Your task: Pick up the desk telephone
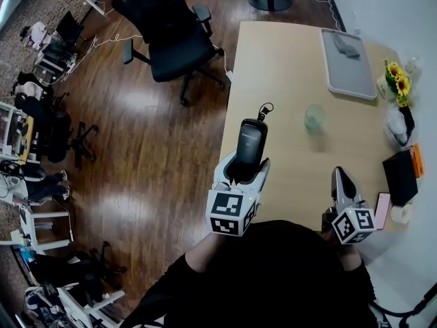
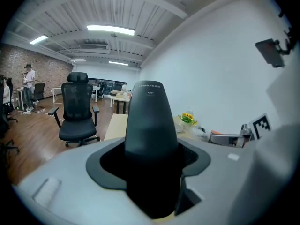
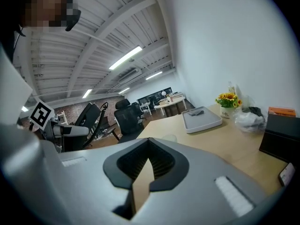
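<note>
While one desk telephone handset point(image 1: 251, 141) stands at the centre of the head view, over the left edge of the single desk point(image 1: 287, 74), the left gripper point(image 1: 244, 168) pinches its lower end. The right gripper point(image 1: 341, 176), lower right, has its jaws pressed together, empty. One grey tray point(image 1: 347, 63), one glass point(image 1: 315, 116) and one office chair point(image 1: 171, 39) lie towards the top of the frame.
</note>
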A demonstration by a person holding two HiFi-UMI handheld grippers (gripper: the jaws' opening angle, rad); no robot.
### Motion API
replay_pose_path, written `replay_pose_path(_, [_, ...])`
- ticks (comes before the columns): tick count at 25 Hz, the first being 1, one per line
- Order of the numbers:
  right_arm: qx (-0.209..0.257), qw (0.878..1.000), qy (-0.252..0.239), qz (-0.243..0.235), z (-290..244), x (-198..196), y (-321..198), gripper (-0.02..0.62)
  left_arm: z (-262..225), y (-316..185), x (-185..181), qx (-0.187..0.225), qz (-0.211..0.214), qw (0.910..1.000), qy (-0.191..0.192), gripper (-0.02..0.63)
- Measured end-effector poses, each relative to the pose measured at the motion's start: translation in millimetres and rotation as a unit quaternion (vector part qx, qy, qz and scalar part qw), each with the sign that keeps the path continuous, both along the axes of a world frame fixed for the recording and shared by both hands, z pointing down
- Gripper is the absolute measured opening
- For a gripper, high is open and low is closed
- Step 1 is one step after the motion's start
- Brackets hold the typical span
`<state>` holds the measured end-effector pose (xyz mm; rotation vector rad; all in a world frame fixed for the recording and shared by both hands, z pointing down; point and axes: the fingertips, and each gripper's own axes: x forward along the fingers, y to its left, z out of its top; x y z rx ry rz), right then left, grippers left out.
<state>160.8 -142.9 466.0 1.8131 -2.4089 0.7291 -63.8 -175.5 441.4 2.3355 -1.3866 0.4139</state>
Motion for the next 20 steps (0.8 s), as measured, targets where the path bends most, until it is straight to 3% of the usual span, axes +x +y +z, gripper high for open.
replay_pose_path(10, [0.018, 1.000, 0.000, 0.008, -12.8, 4.9, -2.0, 0.002, 22.4, 0.2, -5.9, -0.033, -0.009, 0.9986, -0.040, 0.273])
replay_pose_path(20, [0.030, 0.999, 0.005, -0.008, -19.7, -1.2, 3.1, 0.002, 41.4, 7.7, -7.3, -0.069, -0.008, 0.9967, -0.043, 0.273])
